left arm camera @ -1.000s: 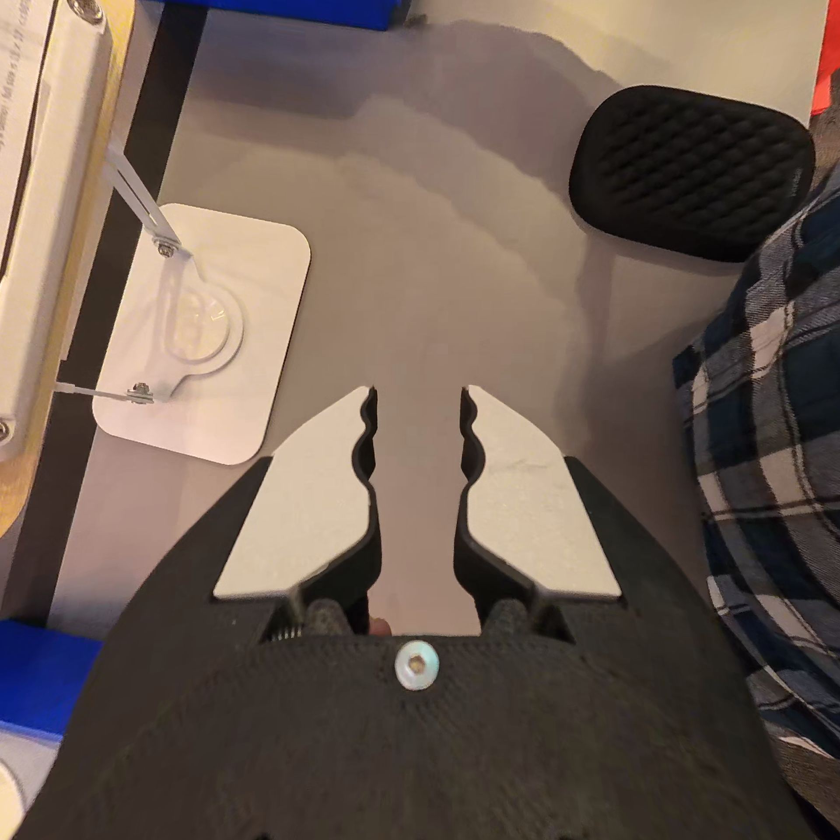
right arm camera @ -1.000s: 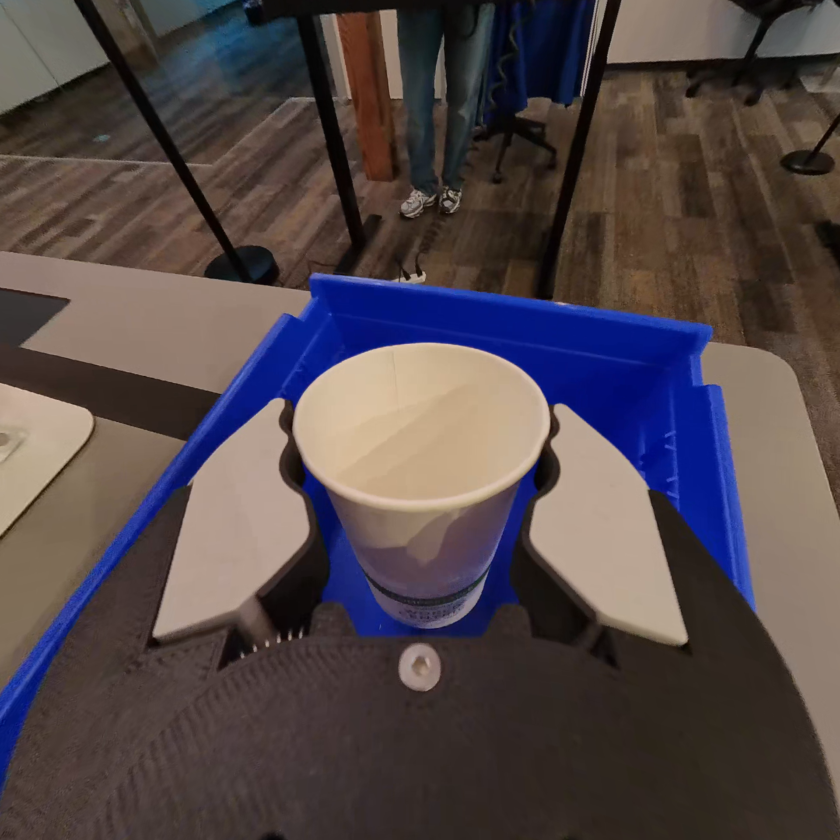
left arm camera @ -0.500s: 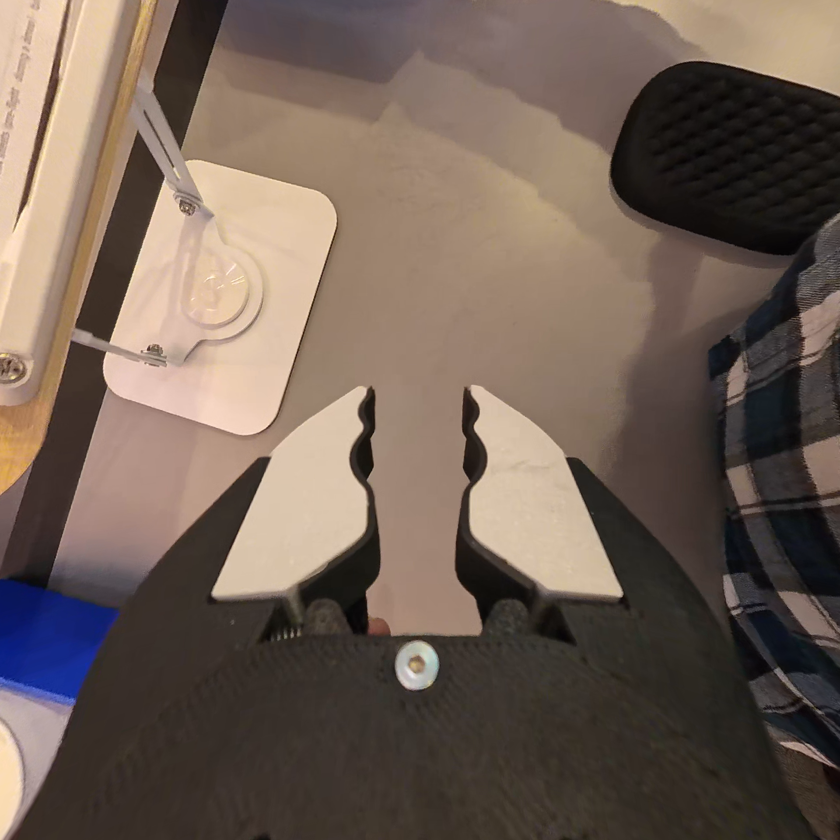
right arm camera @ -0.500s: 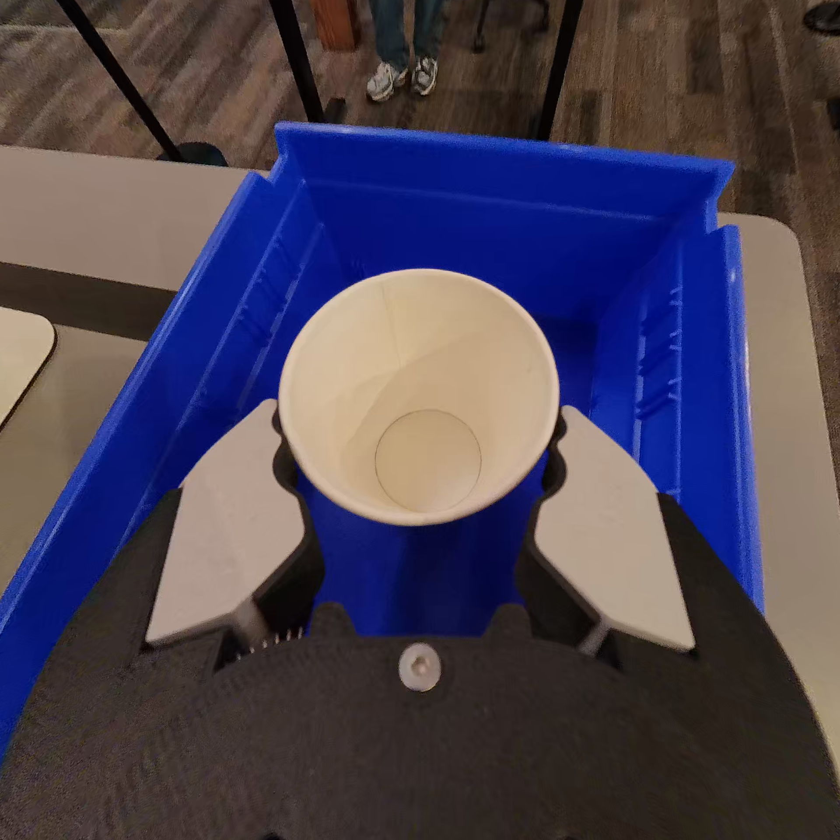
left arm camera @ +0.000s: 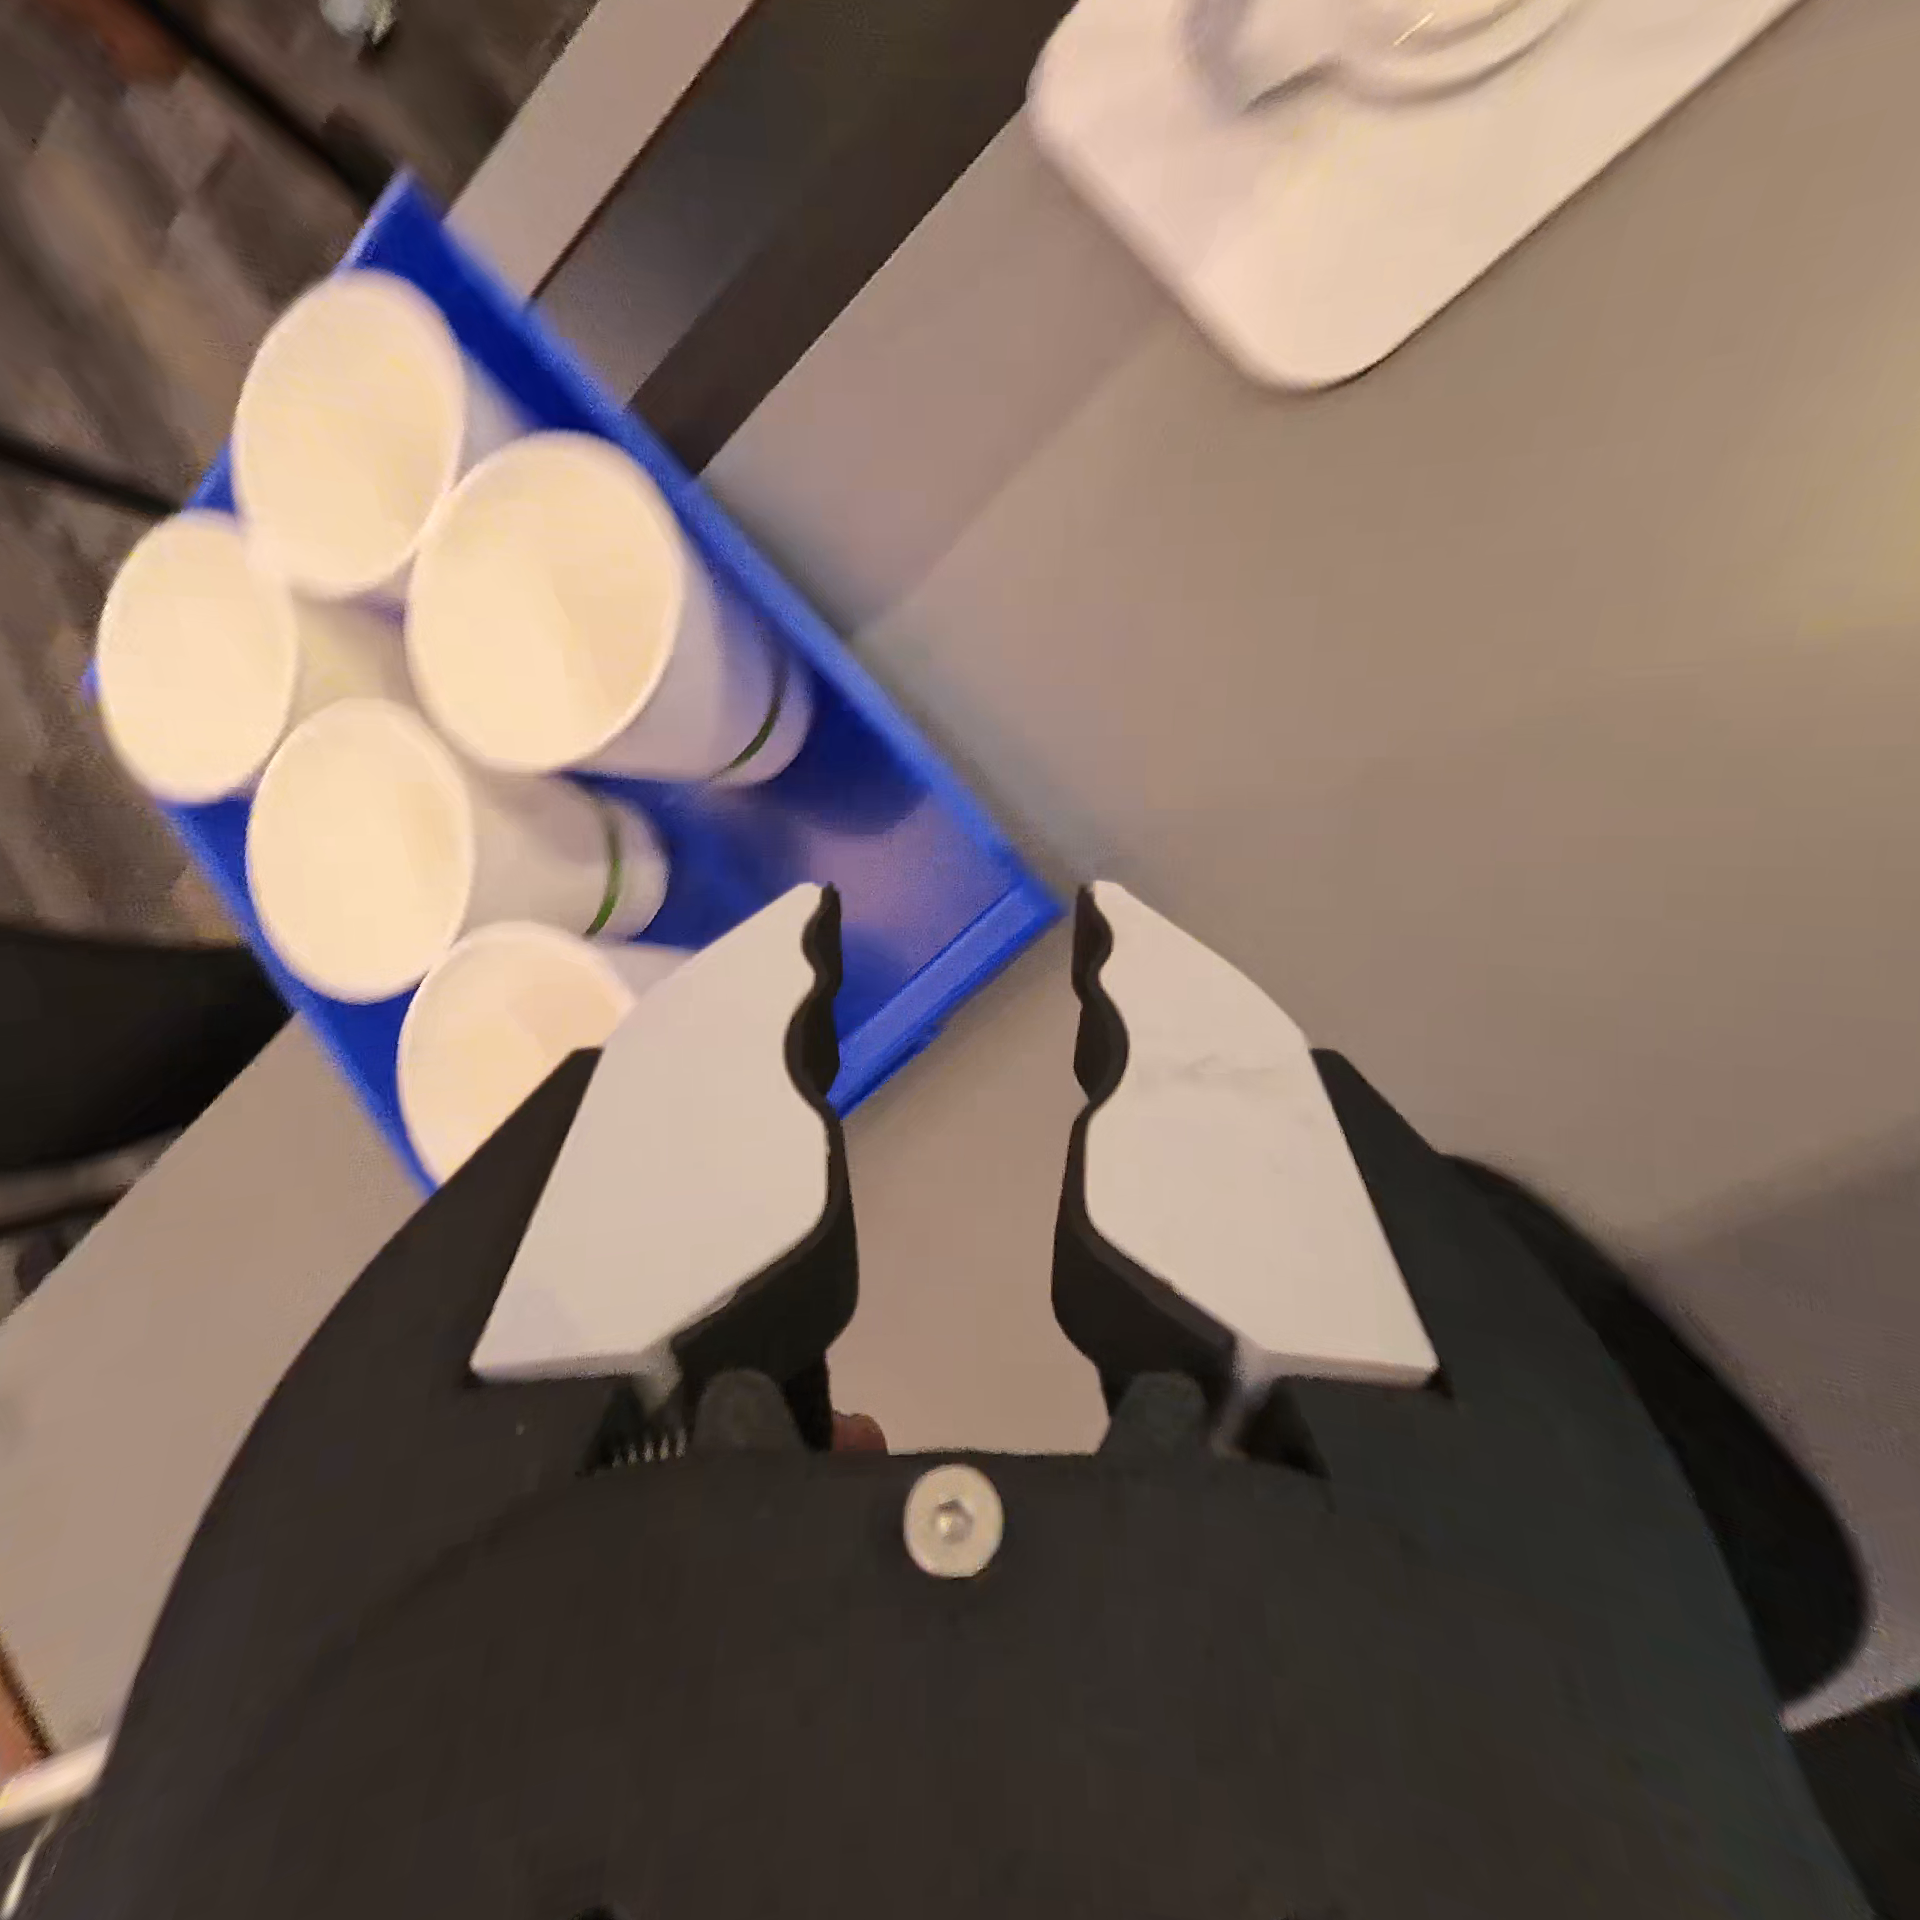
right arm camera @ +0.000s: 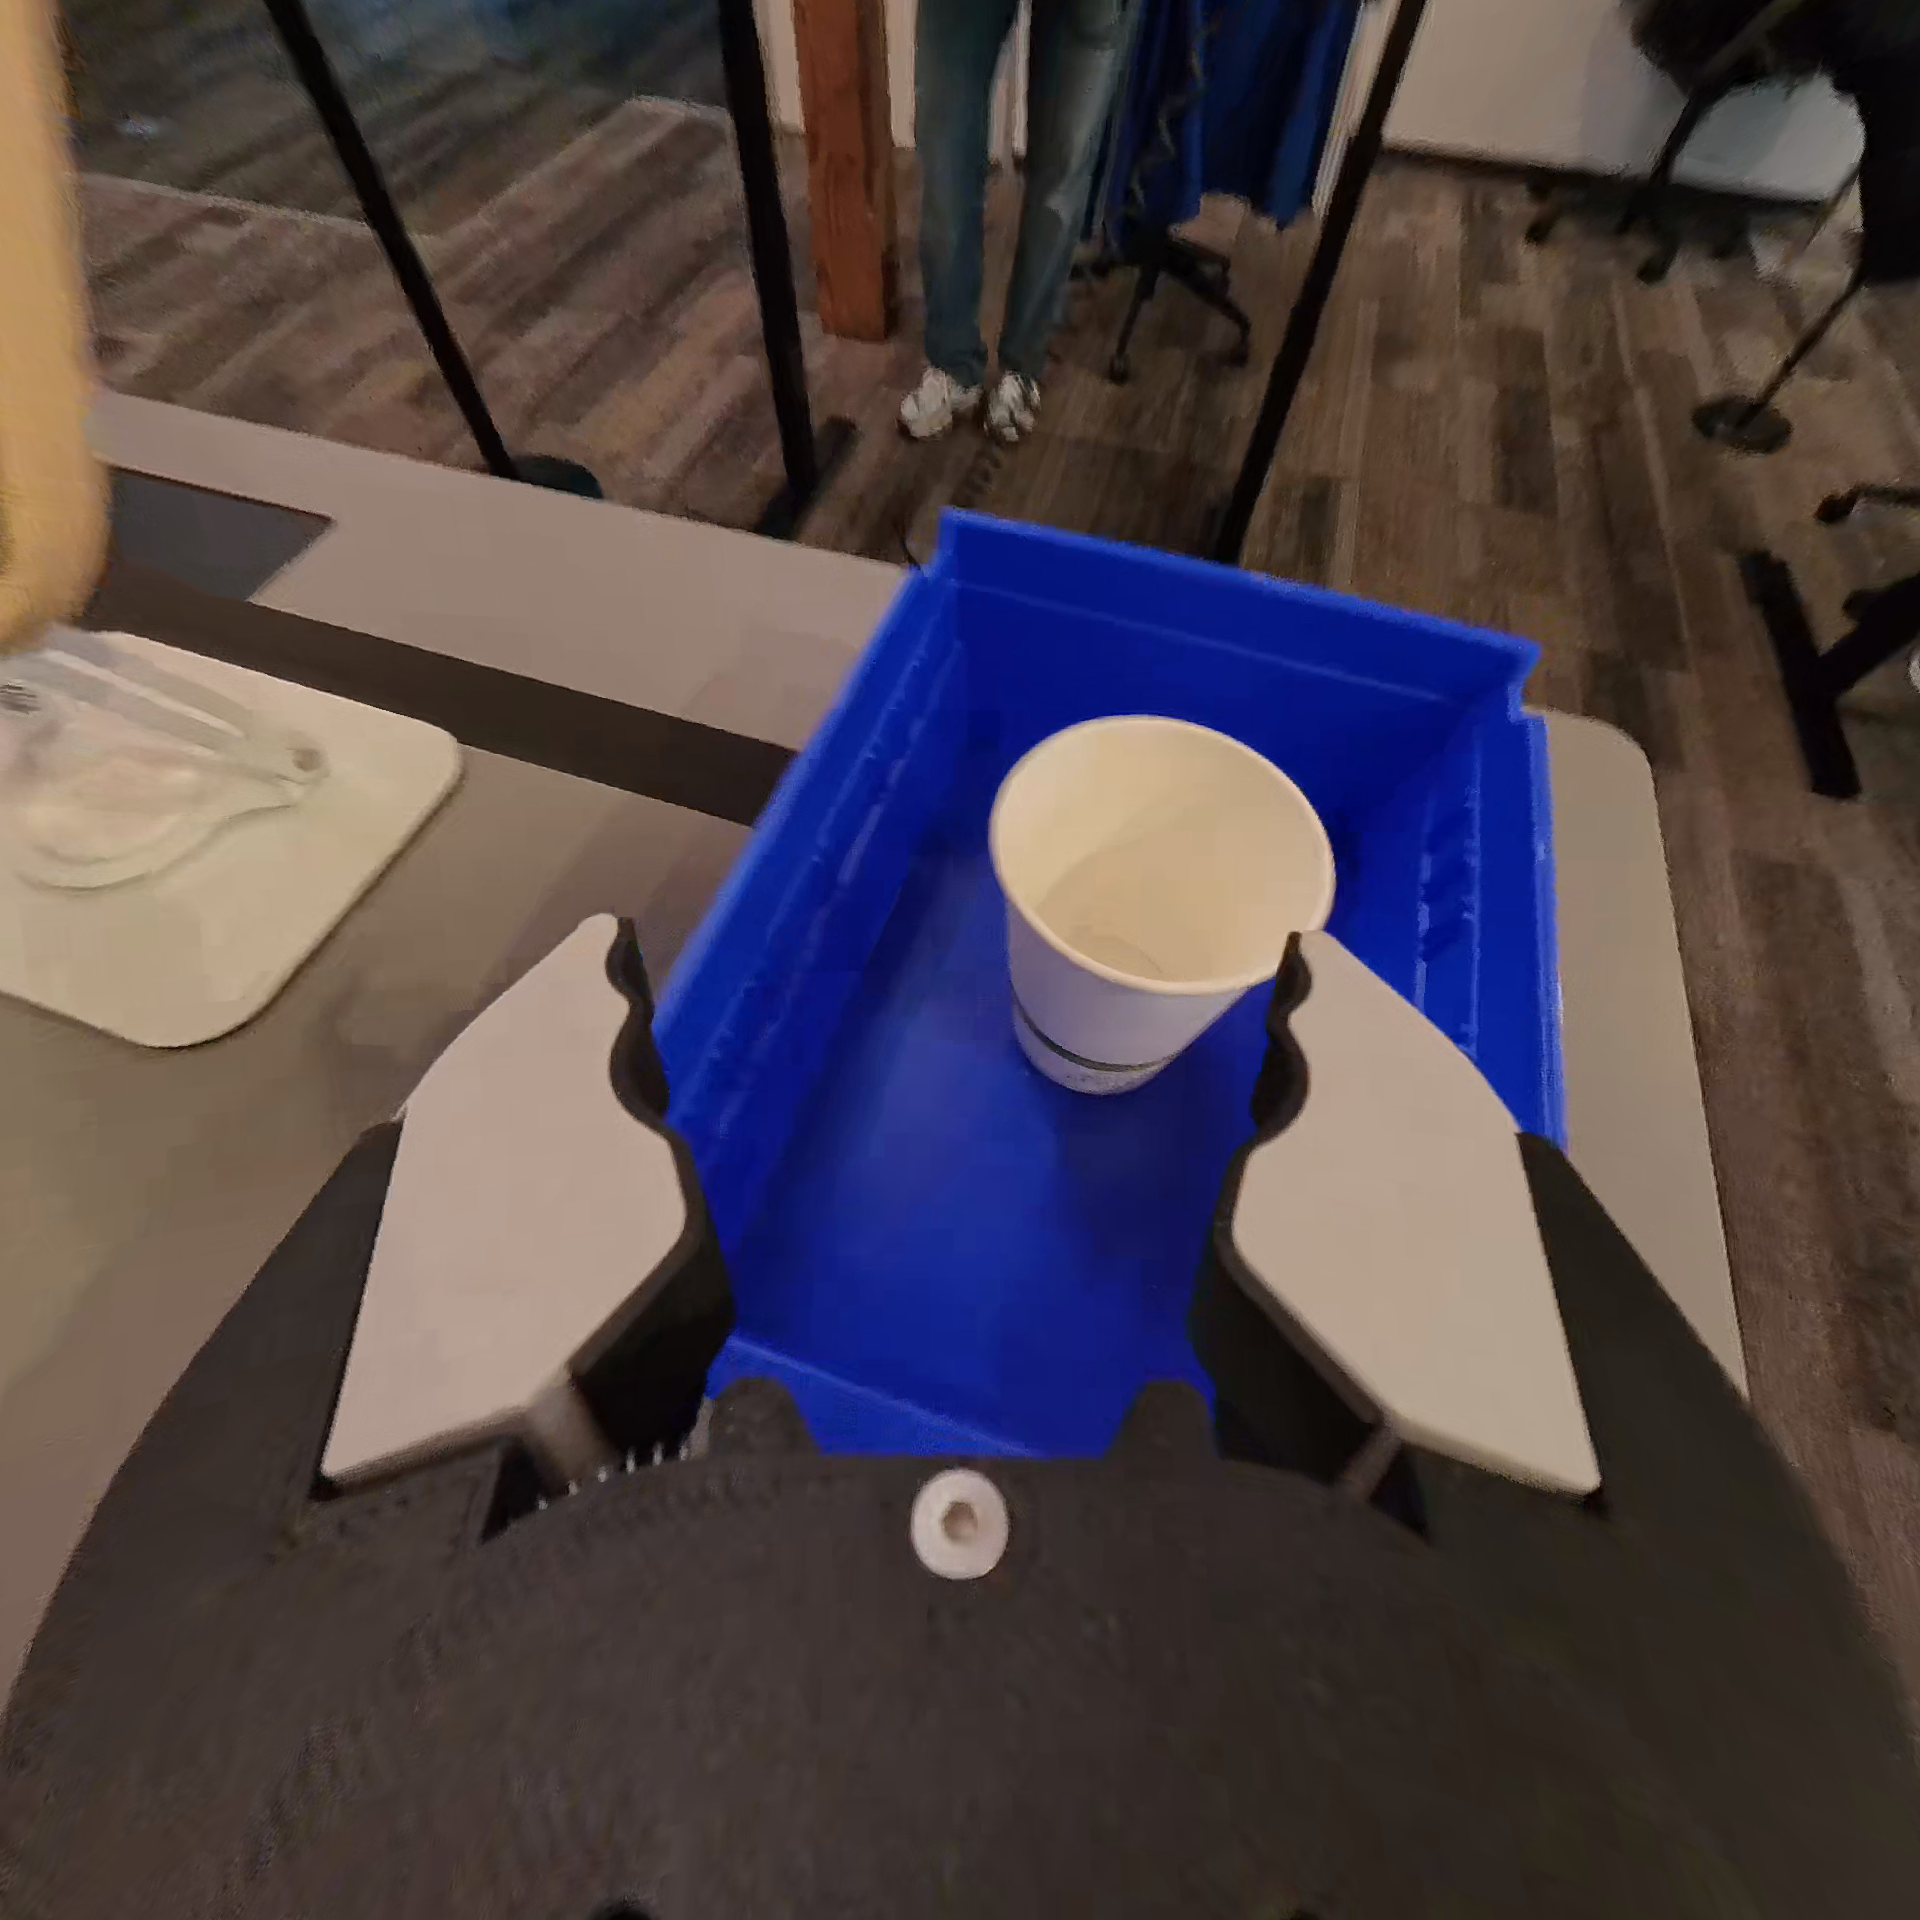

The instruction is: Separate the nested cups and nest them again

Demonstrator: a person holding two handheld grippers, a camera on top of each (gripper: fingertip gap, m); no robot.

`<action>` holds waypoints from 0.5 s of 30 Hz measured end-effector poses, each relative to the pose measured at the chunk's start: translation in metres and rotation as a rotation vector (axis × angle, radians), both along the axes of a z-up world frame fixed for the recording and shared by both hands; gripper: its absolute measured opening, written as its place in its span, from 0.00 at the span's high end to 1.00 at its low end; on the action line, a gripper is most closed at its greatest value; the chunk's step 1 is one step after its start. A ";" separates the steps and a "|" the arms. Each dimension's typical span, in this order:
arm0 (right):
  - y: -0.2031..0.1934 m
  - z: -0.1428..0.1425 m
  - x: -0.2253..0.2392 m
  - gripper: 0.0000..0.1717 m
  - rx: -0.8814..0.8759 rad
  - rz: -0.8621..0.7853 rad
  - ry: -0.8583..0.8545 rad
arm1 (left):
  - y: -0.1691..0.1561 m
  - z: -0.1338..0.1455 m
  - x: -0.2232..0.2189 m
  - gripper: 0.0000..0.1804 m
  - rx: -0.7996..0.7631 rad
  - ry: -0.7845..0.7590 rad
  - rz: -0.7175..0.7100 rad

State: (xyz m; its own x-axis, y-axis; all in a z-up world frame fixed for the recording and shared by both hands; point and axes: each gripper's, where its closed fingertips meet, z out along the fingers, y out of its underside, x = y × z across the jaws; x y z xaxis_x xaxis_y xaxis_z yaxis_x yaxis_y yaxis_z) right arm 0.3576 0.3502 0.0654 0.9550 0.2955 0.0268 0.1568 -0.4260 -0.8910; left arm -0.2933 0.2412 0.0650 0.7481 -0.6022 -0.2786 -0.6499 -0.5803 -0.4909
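Above a grey table (left arm camera: 1403,727), the left gripper (left arm camera: 951,914) hovers with jaws partly spread and bare, beside a blue bin (left arm camera: 940,883) of five blurred white cups (left arm camera: 540,603). Over a second blue bin (right arm camera: 1226,634), the right gripper (right arm camera: 951,940) gapes wide, holding nothing; one white cup (right arm camera: 1153,883) stands upright inside, its banded print illegible.

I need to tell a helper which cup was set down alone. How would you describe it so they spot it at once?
Look for the blue bin at the grey table's far corner, ahead of the open right tongs. One white paper cup stands upright inside. It stands alone, while the other bin's cups are bunched together.
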 end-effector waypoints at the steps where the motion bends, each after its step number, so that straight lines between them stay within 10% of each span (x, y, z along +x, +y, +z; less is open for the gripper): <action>1: -0.007 0.006 -0.008 0.36 0.021 0.014 0.006 | 0.002 -0.005 -0.017 0.77 -0.003 0.021 0.034; 15: -0.052 0.032 -0.090 0.39 0.083 0.160 -0.054 | 0.021 -0.071 -0.115 0.96 -0.077 0.159 0.172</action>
